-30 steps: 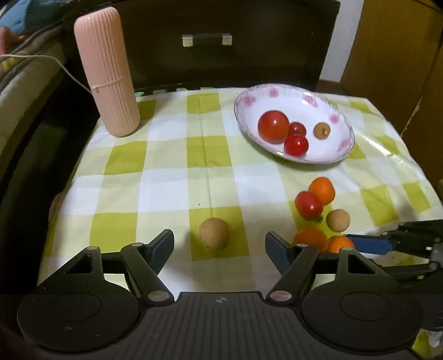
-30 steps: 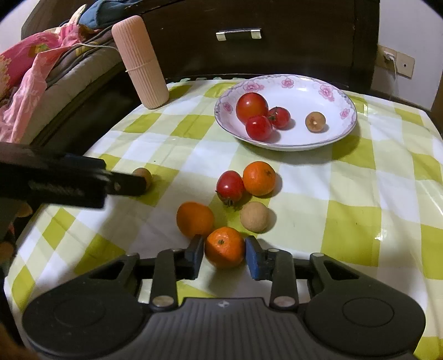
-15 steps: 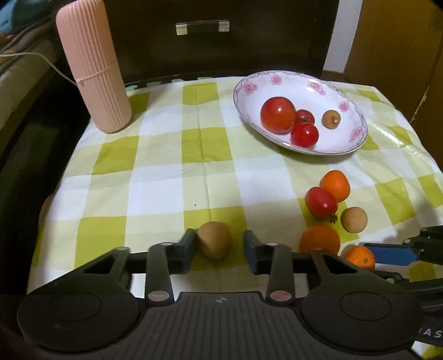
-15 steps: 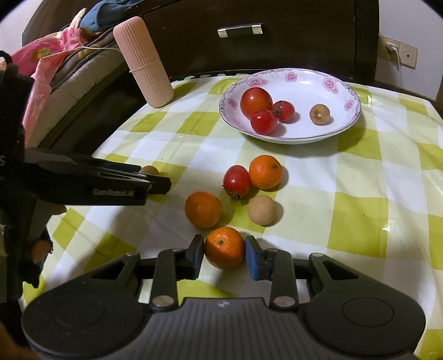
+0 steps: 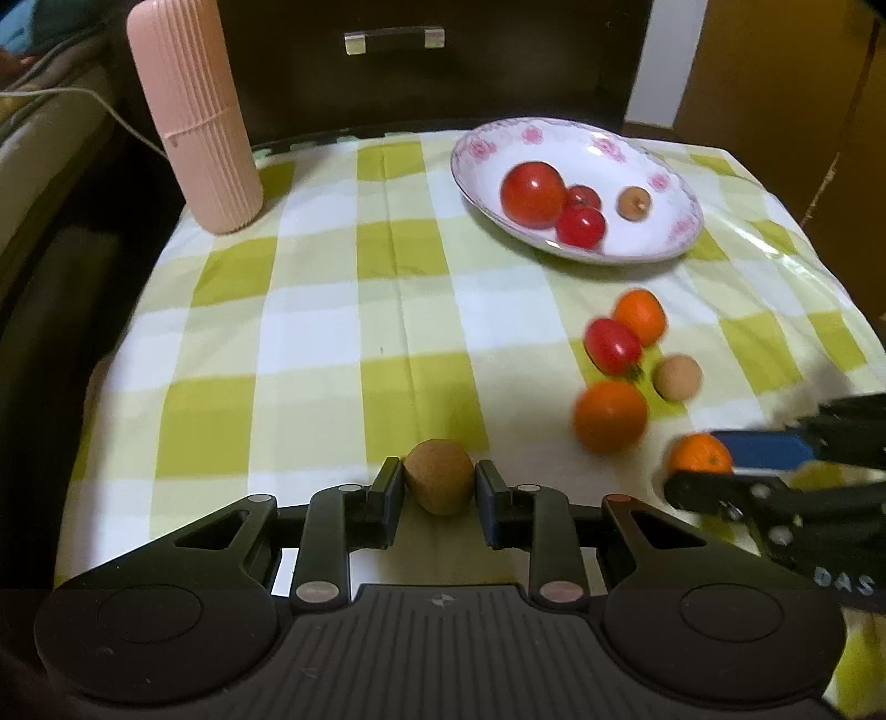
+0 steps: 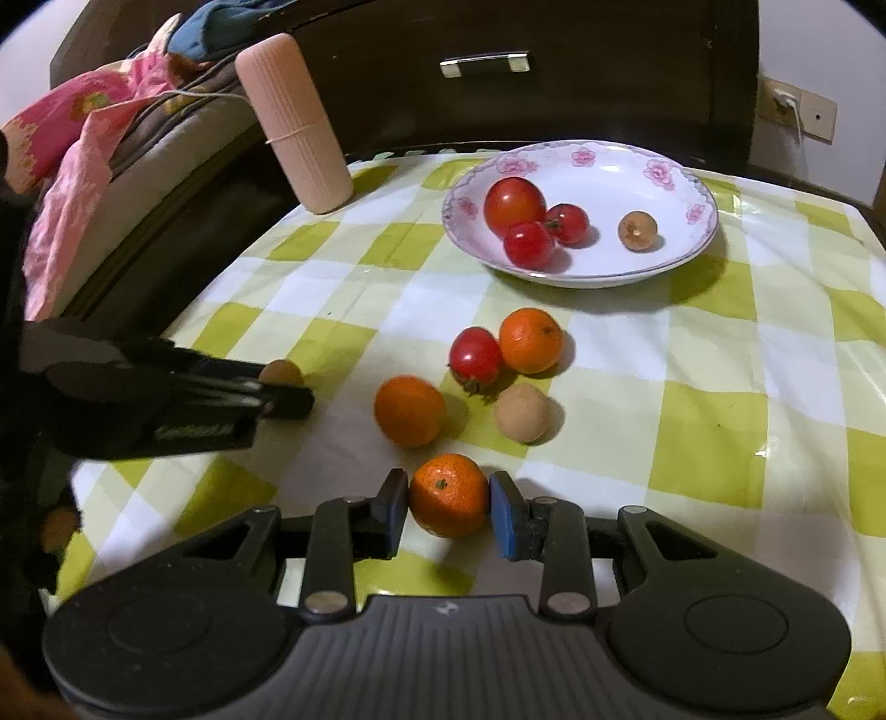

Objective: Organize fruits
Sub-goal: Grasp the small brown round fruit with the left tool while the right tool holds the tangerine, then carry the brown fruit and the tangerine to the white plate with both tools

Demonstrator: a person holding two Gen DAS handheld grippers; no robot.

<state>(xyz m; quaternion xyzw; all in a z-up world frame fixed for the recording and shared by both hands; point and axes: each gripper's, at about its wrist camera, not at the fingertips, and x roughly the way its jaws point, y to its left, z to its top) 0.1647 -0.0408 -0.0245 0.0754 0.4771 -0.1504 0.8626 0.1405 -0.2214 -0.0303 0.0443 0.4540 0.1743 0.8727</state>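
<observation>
My left gripper (image 5: 438, 487) is shut on a brown round fruit (image 5: 438, 483) near the table's front edge. My right gripper (image 6: 448, 504) is shut on a small orange (image 6: 448, 501), which also shows in the left wrist view (image 5: 699, 453). A white flowered plate (image 6: 673, 194) at the back holds three red tomatoes (image 6: 514, 206) and one brown fruit (image 6: 638, 230). Loose on the checked cloth lie two oranges (image 6: 410, 410), a red tomato (image 6: 475, 355) and a brown fruit (image 6: 521, 412). The left gripper shows in the right wrist view (image 6: 282, 390).
A tall pink ribbed container (image 5: 195, 116) stands at the back left of the table. A dark cabinet with a metal handle (image 5: 390, 41) is behind the table. Bedding (image 6: 83, 144) lies off the left edge.
My left gripper has closed from wide open onto the brown fruit. My right gripper has stayed shut on the small orange and has lifted slightly.
</observation>
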